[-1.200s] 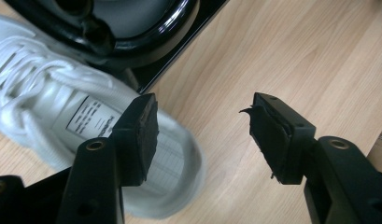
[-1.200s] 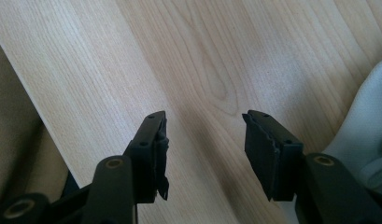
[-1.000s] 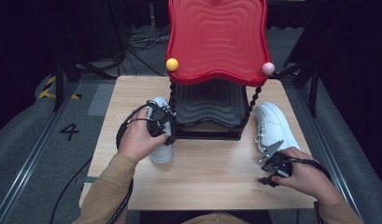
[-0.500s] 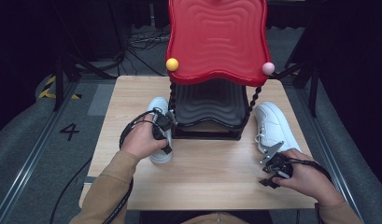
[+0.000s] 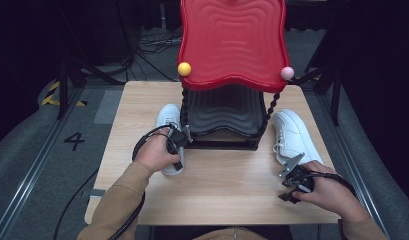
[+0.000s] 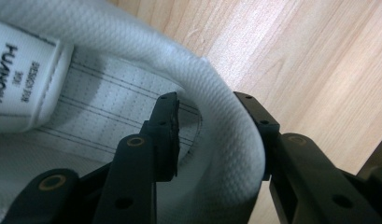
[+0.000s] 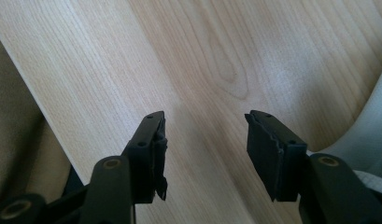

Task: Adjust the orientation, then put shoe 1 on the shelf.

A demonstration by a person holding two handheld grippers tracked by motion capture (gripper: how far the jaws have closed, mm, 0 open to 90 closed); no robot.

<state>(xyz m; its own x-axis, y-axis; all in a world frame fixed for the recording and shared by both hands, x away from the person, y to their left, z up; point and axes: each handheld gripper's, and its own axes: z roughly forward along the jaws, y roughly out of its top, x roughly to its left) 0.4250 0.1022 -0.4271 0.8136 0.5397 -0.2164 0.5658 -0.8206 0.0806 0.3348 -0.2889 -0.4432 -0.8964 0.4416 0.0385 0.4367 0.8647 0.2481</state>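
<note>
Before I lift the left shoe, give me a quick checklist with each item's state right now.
1. Left gripper straddles the heel collar of the left shoe, one finger inside, one outside: ok.
2. Fingers clamped firmly on the collar: cannot tell.
3. Right gripper open over bare table, holding nothing: ok.
4. Right shoe apart from the right gripper: ok.
5. Clearance from the black rack with its red tray, right beside the left shoe: not ok, tight.
</note>
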